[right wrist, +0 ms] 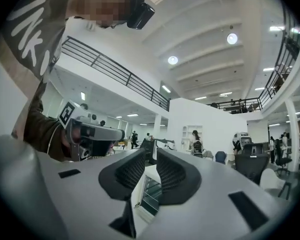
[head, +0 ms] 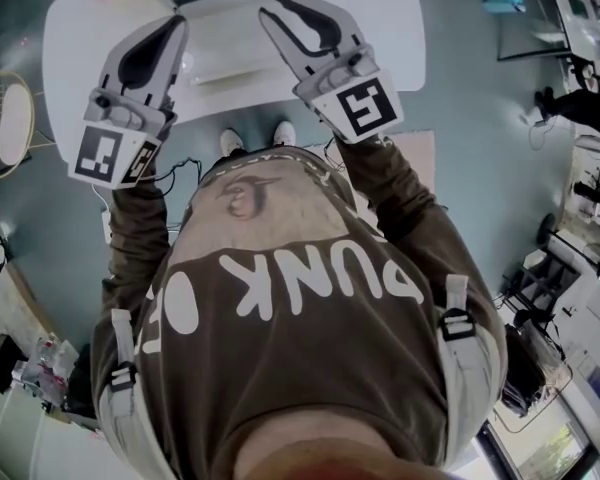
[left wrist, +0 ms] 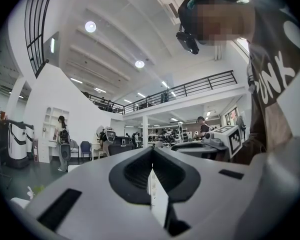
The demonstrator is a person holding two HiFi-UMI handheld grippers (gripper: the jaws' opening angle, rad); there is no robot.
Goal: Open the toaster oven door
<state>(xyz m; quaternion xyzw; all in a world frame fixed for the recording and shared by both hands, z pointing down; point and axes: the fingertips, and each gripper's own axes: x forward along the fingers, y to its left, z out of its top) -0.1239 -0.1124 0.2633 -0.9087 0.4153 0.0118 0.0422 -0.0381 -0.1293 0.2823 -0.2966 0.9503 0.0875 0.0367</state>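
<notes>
head view: the toaster oven (head: 242, 46) sits on the white table (head: 80, 38) at 12 o'clock from the person, with its long axis running 9 to 3 o'clock. a dark barred pane shows at its far edge. i cannot tell whether the door is down or shut. both tongs are held up before the chest, pointing to 12 o'clock. the left gripper (head: 175, 23) is at 10 o'clock of the oven, and the right gripper (head: 292, 1) is at 2 o'clock. the right gripper's tips overlap the oven's right end in the picture, so it is judged the nearer.

left gripper view: the jaws are together at the tips, with nothing clamped. the hall lies ahead and the oven does not show along the jaw line.

right gripper view: the jaws stand apart with an empty gap. the oven (right wrist: 146, 196) shows through that gap at 6 o'clock, so it lies below the jaw line, well apart.

judgement: either tong must drop toward 6 o'clock to meet the door; the right is better placed.
</notes>
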